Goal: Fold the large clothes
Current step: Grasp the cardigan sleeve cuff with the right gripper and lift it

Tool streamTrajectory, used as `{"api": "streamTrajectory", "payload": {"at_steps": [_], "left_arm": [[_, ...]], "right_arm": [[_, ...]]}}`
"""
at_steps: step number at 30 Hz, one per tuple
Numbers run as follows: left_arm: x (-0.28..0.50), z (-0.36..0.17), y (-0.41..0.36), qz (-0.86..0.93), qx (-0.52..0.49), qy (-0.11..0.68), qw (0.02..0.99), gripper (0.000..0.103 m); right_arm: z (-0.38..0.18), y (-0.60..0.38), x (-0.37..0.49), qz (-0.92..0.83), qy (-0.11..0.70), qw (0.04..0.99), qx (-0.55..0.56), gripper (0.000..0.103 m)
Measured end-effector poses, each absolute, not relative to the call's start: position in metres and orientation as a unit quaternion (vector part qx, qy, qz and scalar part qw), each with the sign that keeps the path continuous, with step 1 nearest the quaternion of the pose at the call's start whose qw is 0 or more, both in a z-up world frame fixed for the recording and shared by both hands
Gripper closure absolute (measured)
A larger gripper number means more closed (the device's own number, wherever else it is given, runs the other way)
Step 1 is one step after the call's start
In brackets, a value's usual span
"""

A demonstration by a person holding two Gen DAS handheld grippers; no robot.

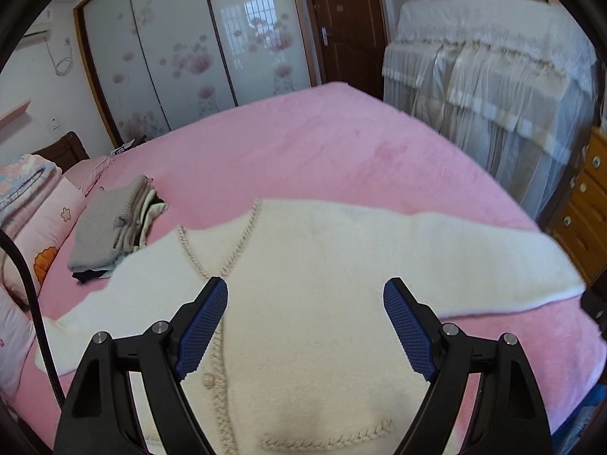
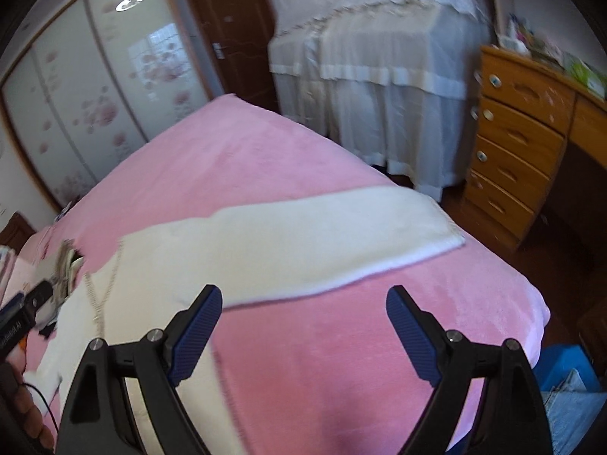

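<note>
Spread wide with nothing between its blue pads, the left gripper (image 1: pixel 305 318) hangs over the front of a white cardigan (image 1: pixel 311 265), which lies flat on the pink bed (image 1: pixel 303 151) with both sleeves stretched out sideways. Equally wide and empty, the right gripper (image 2: pixel 303 326) hovers over bare pink blanket just below the right sleeve (image 2: pixel 341 227). Folded clothes (image 1: pixel 114 227) sit stacked near the pillows (image 1: pixel 41 208).

Black gripper (image 1: pixel 305 297) frames, blue ribbed pads (image 1: pixel 201 330), silver screws (image 1: pixel 159 327)
</note>
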State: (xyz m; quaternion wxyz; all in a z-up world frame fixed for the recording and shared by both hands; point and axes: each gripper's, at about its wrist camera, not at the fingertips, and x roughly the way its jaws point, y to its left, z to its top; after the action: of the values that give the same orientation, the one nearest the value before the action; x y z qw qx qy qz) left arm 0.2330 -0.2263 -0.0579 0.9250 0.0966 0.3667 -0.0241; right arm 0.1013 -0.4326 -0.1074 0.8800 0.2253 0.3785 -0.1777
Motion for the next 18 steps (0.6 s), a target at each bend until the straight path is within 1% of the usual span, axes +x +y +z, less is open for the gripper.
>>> {"api": "streamTrajectory", "payload": {"at_steps": [2,6,9,12,15,16,18], "left_arm": [[0.241,-0.077,-0.235,-0.029,0.086,0.379,0.921,0.019],[0.254,-0.102,-0.252,-0.035,0.067,0.399,0.914,0.02],[0.261,-0.109,-0.261,-0.046,0.047,0.406,0.911,0.02],[0.263,-0.113,-0.272,-0.049,0.056,0.397,0.915,0.02],[0.261,-0.12,-0.282,-0.062,0.077,0.399,0.912,0.02],[0.259,-0.121,-0.282,-0.066,0.081,0.4,0.91,0.02],[0.256,-0.125,-0.282,-0.073,0.086,0.404,0.908,0.02]], "right_arm": [[-0.127,-0.455,0.105,-0.191,0.387,0.868,0.247,0.02],[-0.161,-0.495,0.112,-0.22,0.399,0.839,0.298,0.021],[-0.184,-0.524,0.116,-0.233,0.397,0.817,0.348,0.021],[-0.205,-0.547,0.121,-0.246,0.397,0.796,0.386,0.021],[-0.22,-0.561,0.128,-0.251,0.394,0.783,0.412,0.024],[-0.221,-0.563,0.133,-0.255,0.394,0.783,0.409,0.026],[-0.221,-0.562,0.141,-0.264,0.397,0.784,0.397,0.035]]}}
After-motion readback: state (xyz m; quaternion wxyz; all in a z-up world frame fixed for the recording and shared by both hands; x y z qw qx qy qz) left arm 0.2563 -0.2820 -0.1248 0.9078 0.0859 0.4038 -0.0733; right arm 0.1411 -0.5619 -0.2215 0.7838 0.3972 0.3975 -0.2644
